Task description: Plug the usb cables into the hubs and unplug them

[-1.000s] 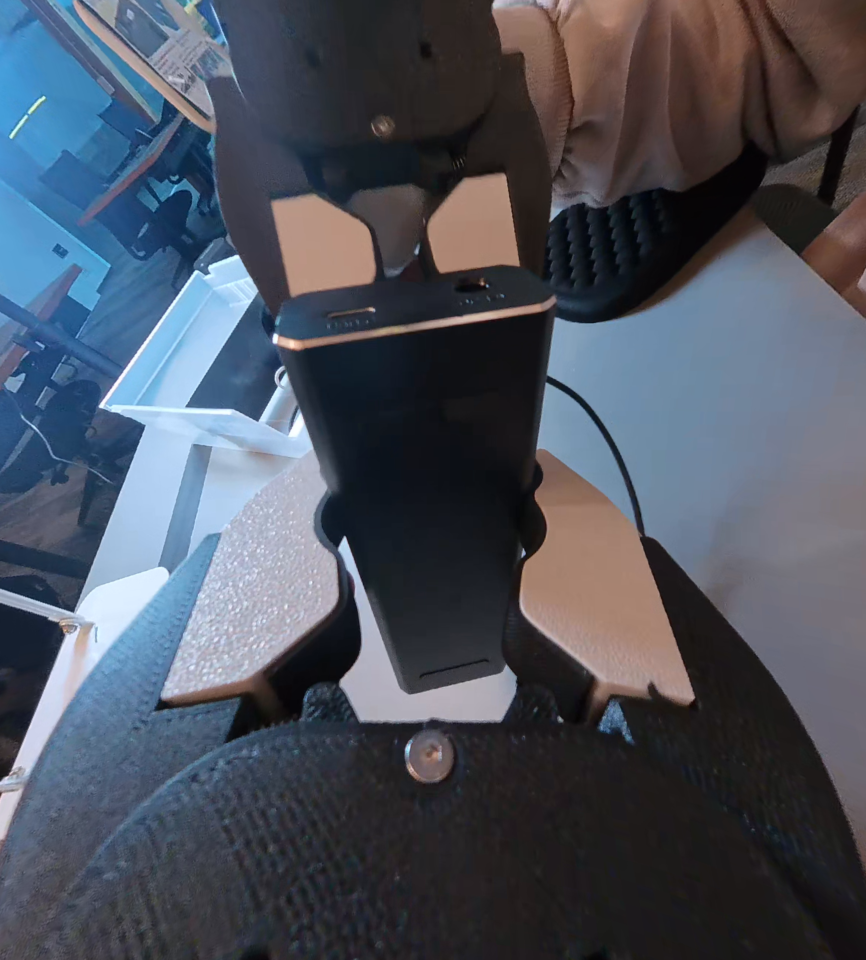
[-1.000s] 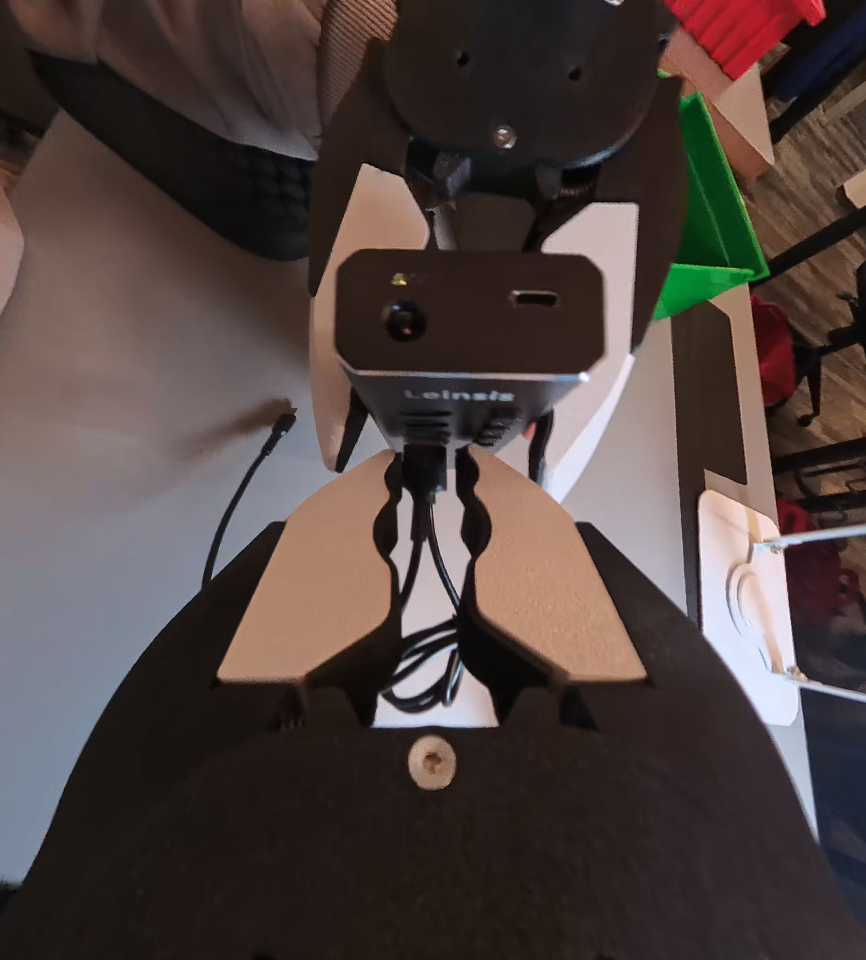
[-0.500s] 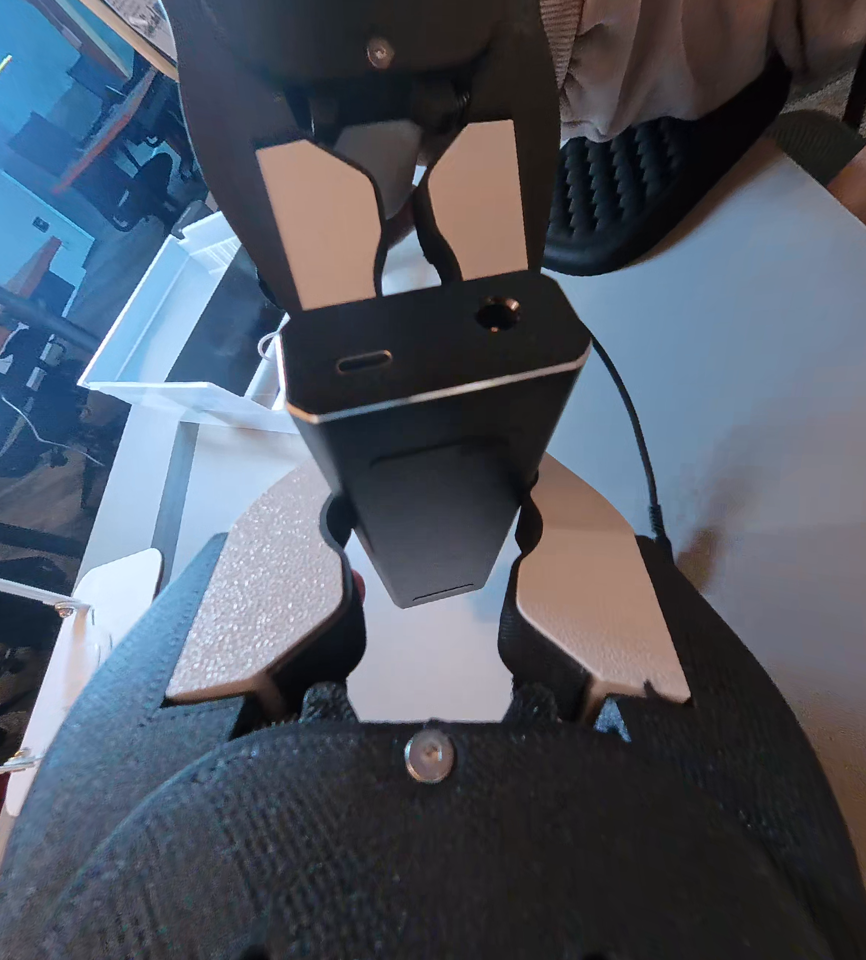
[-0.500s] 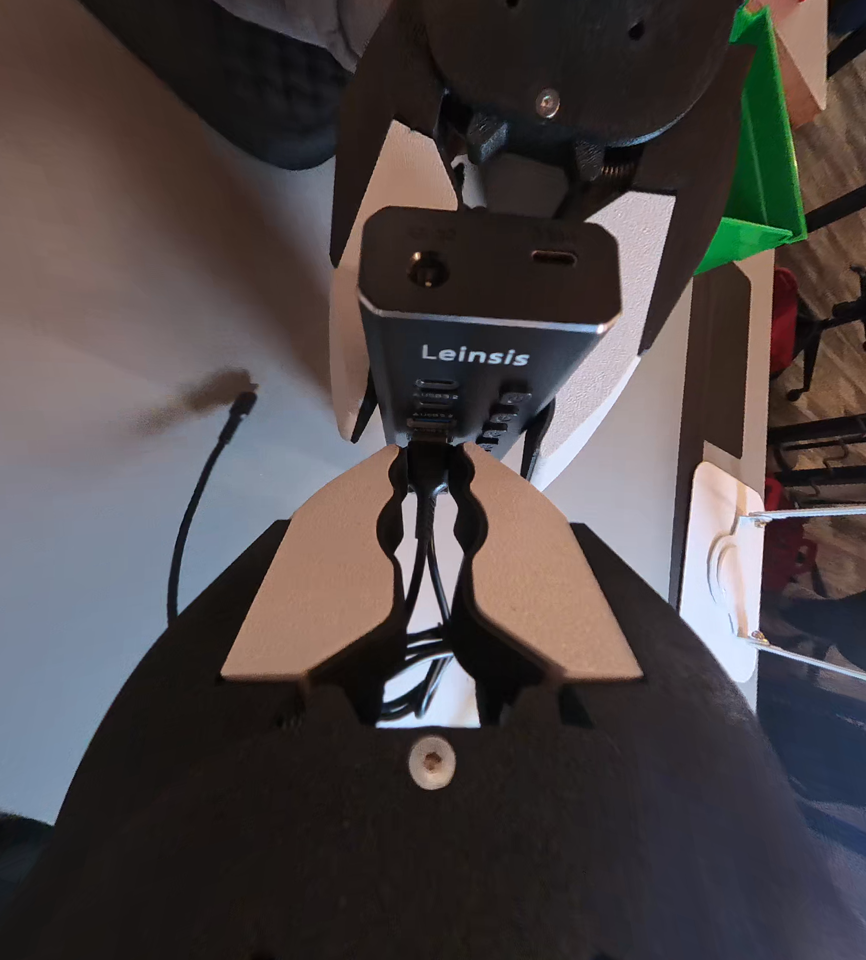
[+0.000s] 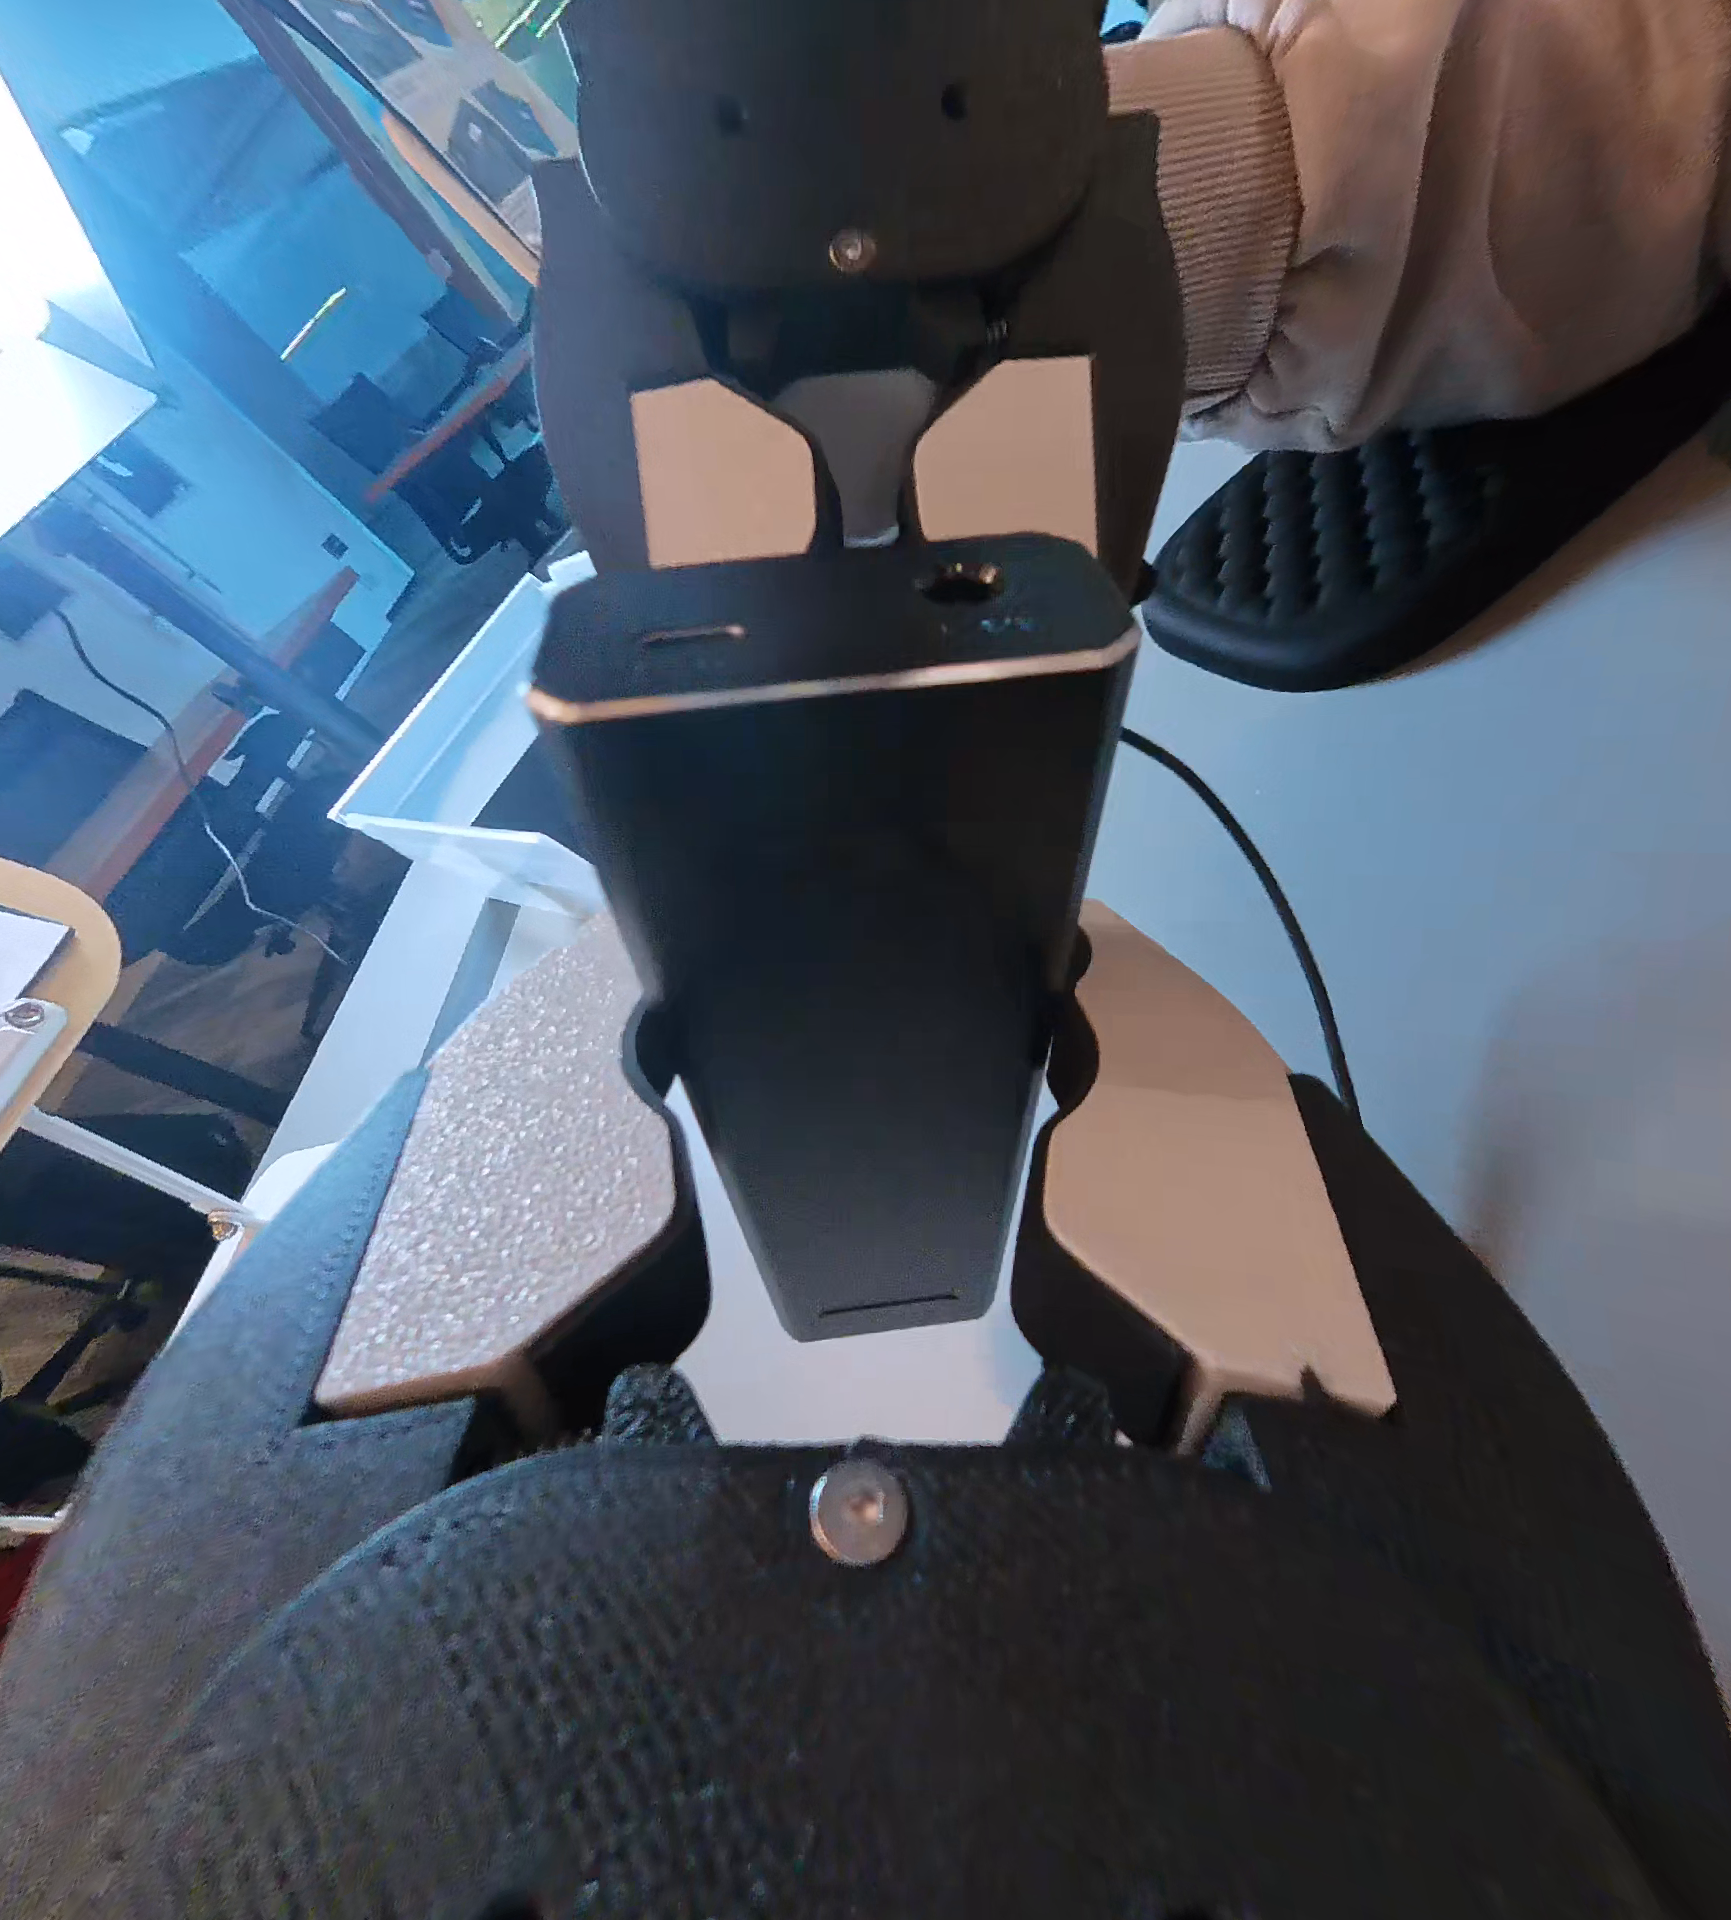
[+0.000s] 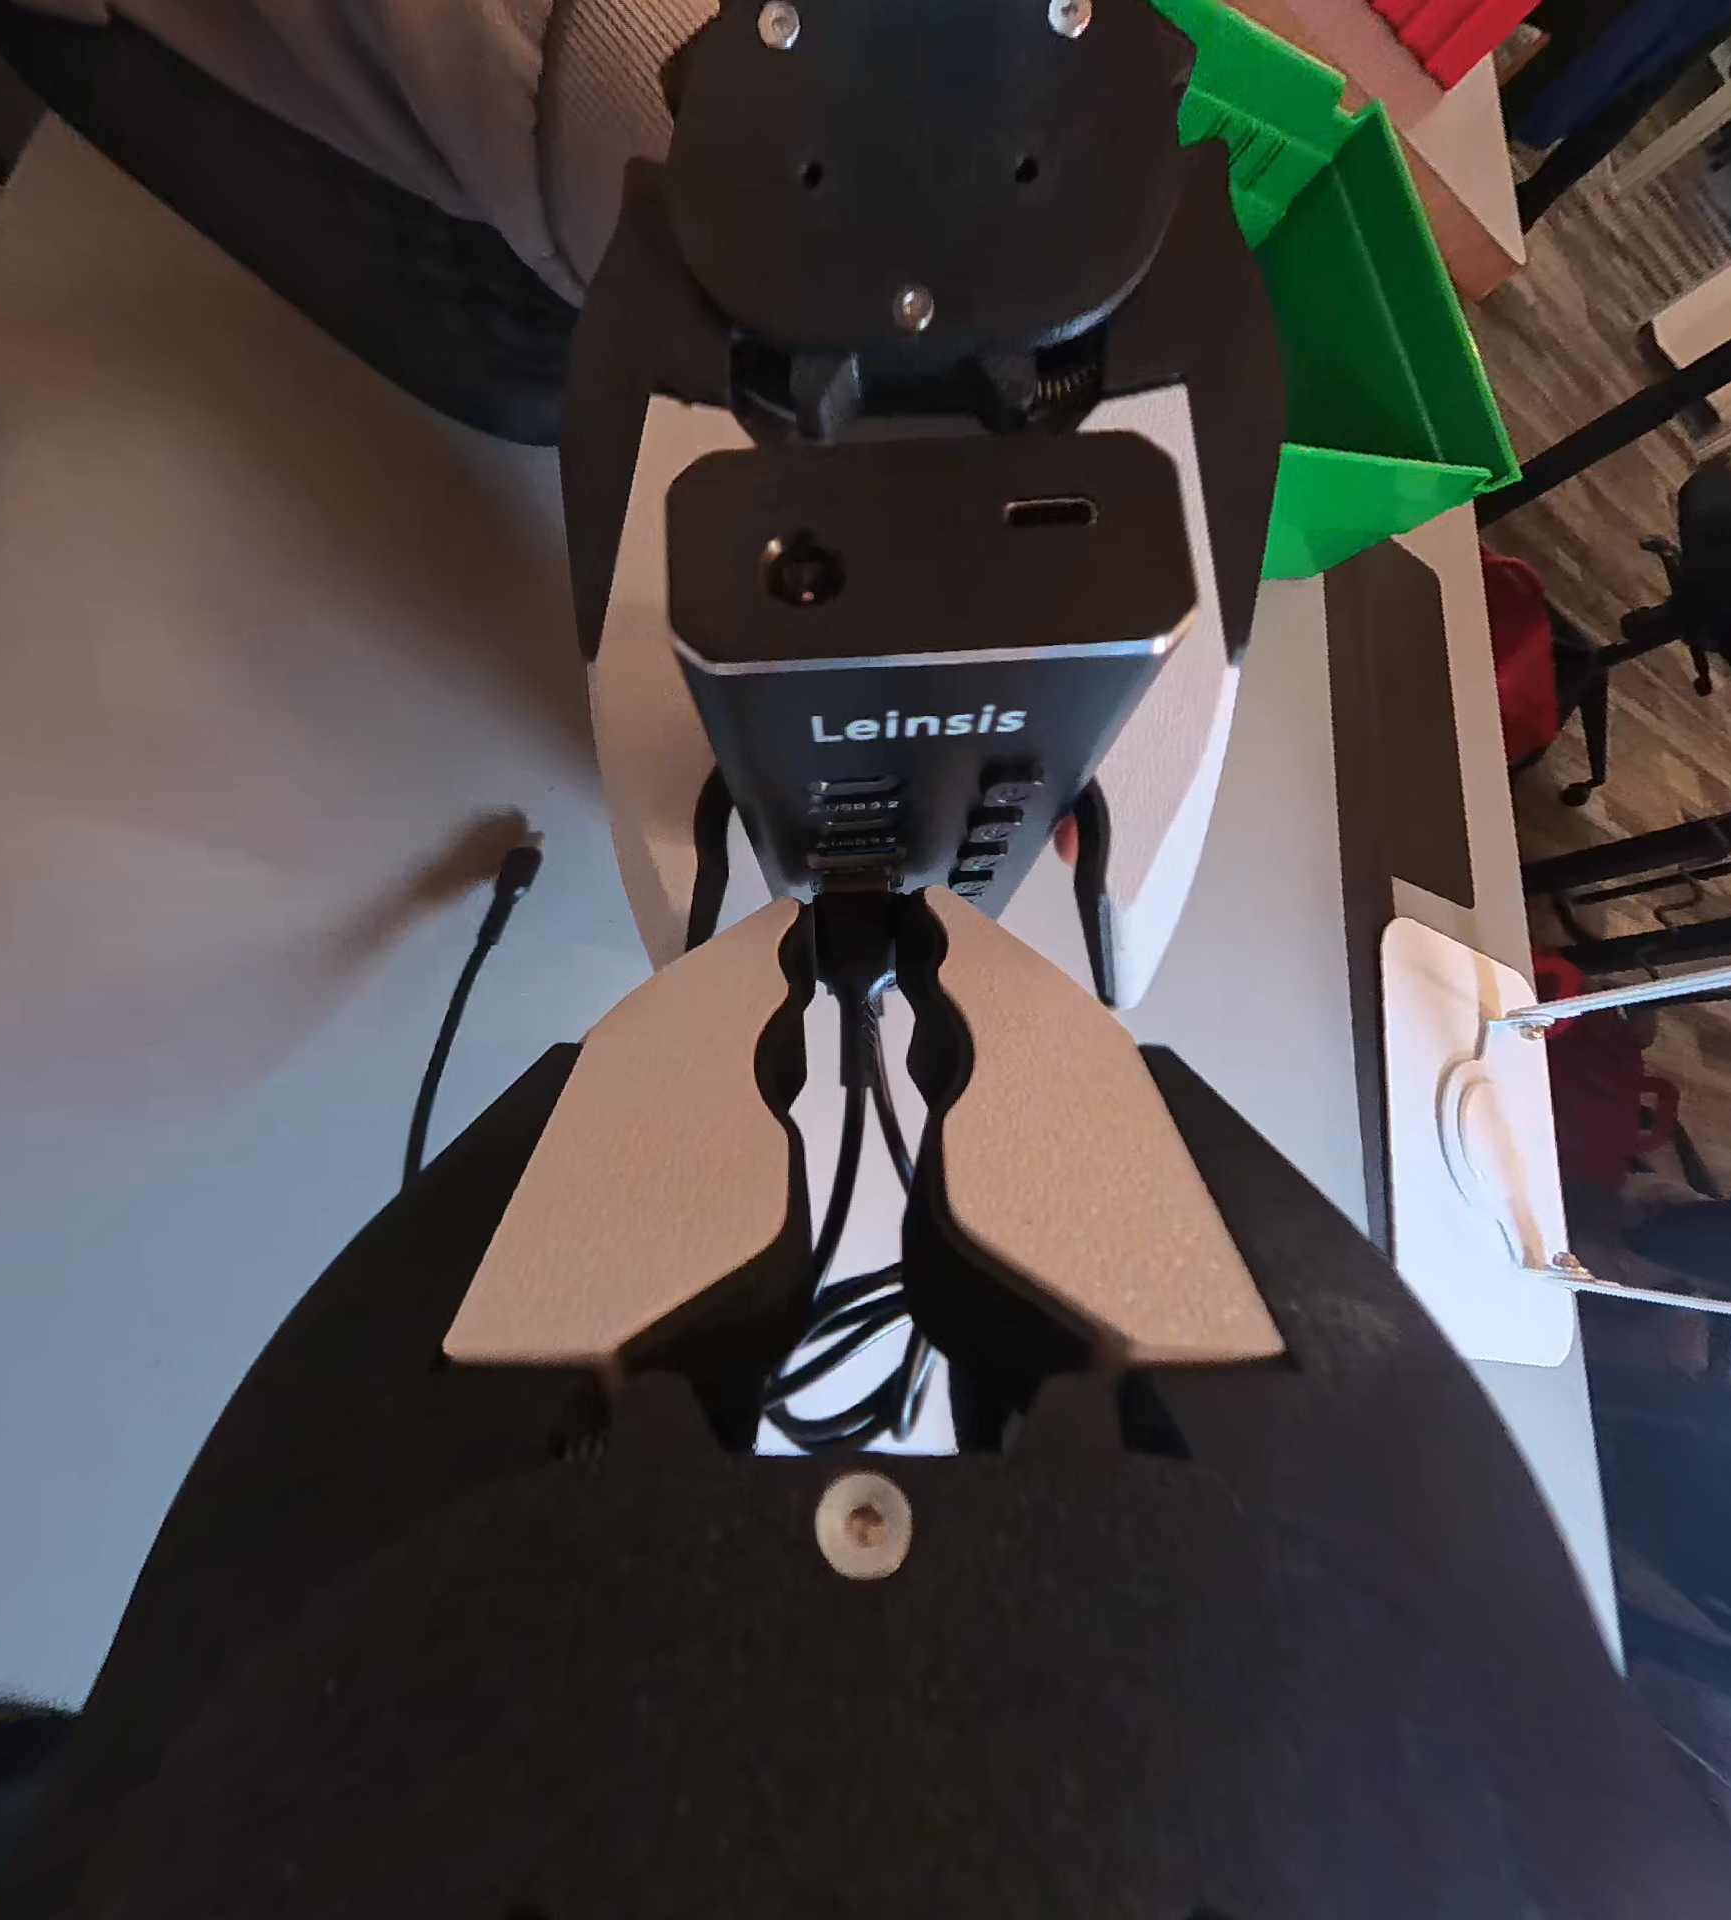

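Observation:
My left gripper (image 5: pixel 850 1023) is shut on the black USB hub (image 5: pixel 840 883) and holds it upright above the white table (image 5: pixel 1567 935). In the right wrist view the hub (image 6: pixel 928 644) shows its port face. My right gripper (image 6: pixel 861 935) is shut on a black USB plug (image 6: pixel 856 940), which sits at a lower port of the hub. The plug's cable (image 6: pixel 866 1049) runs back between my fingers into a loop. The cable's other end (image 6: pixel 518 868) lies loose on the table. The right gripper also shows beyond the hub in the left wrist view (image 5: pixel 869 520).
A black ridged pad (image 5: pixel 1360 551) lies at the table's far edge under a person's beige sleeve (image 5: pixel 1412 208). A white tray (image 5: pixel 456 748) stands off the left edge. A green bin (image 6: pixel 1360 312) and a white plate (image 6: pixel 1463 1143) are to the right. The tips of both grippers are at nearly the same place.
Both grippers tilted together, and the hub with them. More of its port face shows in the right wrist view now. The plug has stayed at the same port, and both grips are unchanged.

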Available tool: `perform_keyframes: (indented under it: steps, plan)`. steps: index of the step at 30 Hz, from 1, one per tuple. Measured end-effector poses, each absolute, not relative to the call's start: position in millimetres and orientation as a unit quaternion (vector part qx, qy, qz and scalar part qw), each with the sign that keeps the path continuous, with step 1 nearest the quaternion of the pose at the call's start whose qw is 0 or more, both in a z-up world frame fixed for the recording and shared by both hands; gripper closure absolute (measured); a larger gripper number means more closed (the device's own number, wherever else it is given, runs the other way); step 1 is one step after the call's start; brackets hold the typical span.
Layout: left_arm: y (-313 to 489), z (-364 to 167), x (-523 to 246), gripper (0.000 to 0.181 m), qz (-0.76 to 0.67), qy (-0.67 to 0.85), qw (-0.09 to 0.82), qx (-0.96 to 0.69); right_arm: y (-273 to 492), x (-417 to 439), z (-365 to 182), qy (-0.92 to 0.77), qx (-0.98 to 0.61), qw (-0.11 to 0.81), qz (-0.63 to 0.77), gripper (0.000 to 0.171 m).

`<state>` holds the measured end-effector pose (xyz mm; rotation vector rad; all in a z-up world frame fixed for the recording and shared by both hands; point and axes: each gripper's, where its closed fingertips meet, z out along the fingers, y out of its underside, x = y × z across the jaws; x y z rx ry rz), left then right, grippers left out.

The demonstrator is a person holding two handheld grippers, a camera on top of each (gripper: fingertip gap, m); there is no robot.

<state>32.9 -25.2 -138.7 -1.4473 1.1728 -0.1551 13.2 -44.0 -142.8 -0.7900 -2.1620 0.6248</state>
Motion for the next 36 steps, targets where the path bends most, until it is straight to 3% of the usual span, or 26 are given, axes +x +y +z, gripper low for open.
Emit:
perform_keyframes:
  steps: [12,14,16,20,24,28,32,36]
  plan:
    - [-23,-154,19,0.109,0.012,0.546,0.536,-0.643,-41,8,-150,-0.849,-0.297,0.384,0.208,0.156]
    - [-16,-159,3,0.109,0.035,0.533,0.528,-0.661,-10,18,-162,-0.854,-0.328,0.383,0.130,0.156]
    - [-10,-156,-30,0.109,0.034,0.487,0.534,-0.690,3,31,-156,-0.827,-0.362,0.390,0.180,0.156]
    - [-15,-140,-51,0.109,0.016,0.449,0.560,-0.696,29,50,-110,-0.774,-0.389,0.452,0.215,0.156]
    - [-20,-121,-43,0.110,0.002,0.435,0.586,-0.684,93,74,-28,-0.666,-0.425,0.577,0.208,0.156]
    - [-22,-125,-35,0.110,-0.007,0.430,0.590,-0.684,169,107,28,-0.556,-0.447,0.693,0.109,0.156]
    - [-26,-141,-31,0.109,-0.017,0.430,0.580,-0.692,230,114,-29,-0.558,-0.527,0.638,0.061,0.156]
    - [-29,-143,-28,0.110,-0.047,0.417,0.587,-0.692,272,131,-157,-0.634,-0.623,0.455,-0.052,0.156]
